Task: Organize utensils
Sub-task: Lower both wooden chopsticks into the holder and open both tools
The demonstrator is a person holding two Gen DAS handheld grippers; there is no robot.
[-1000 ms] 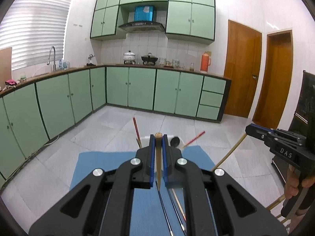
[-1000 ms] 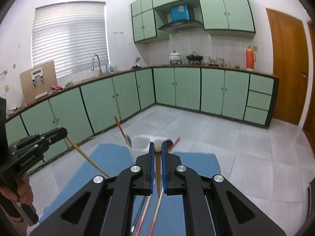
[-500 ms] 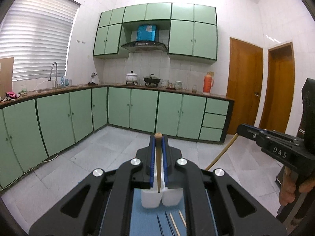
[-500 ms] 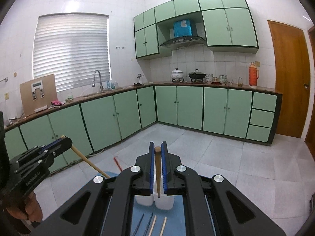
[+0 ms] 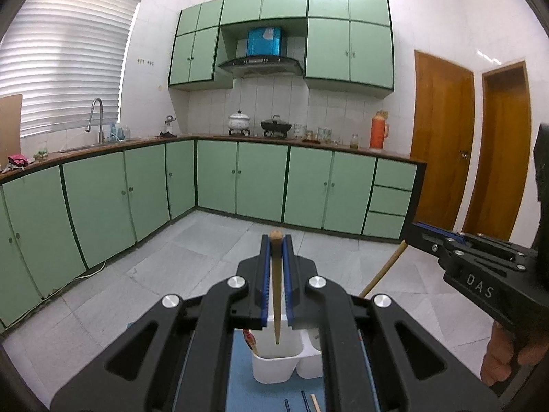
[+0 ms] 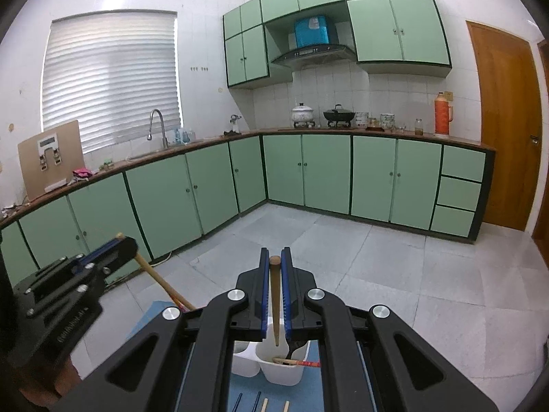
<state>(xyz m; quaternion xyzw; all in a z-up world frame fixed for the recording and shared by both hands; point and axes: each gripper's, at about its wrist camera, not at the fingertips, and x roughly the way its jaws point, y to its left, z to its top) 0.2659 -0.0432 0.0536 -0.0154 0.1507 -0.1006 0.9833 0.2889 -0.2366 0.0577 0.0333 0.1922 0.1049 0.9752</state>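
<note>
My left gripper [image 5: 276, 240] is shut on a wooden chopstick [image 5: 276, 292] that hangs point-down over the left compartment of a white two-part holder [image 5: 274, 365]. My right gripper [image 6: 274, 257] is shut on another wooden chopstick [image 6: 275, 302], its tip over the right compartment of the holder [image 6: 281, 370], which holds a black utensil and a red-ended chopstick. Each gripper shows in the other's view: the right one [image 5: 477, 267] and the left one [image 6: 68, 285].
The holder stands on a blue mat [image 5: 240, 384]. Several loose chopsticks lie on the mat in front of it [image 6: 264, 405]. Grey tiled floor and green kitchen cabinets [image 5: 260, 185] lie beyond.
Both grippers have risen and tilted up with their chopsticks. The holder has slid from ahead of the fingertips to below them, and the chopstick tips now hang over its compartments.
</note>
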